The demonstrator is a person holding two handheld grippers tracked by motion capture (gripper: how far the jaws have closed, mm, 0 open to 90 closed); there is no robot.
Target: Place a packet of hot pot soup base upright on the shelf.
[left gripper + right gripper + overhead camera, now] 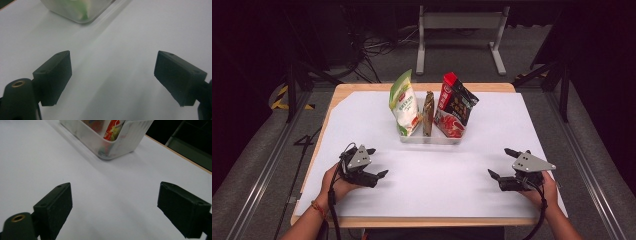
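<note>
Beyond right gripper (113,208): red packet (113,128), seemingly binned.

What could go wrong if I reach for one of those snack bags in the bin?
Two risks, both guesses. The green-and-white bag and the red-and-black bag lean outward over the clear bin, so a nudge may tip either out. The thin brown packet stands close between them, so open jaws on the left hand-held gripper or right hand-held gripper might catch a neighbour too.
</note>
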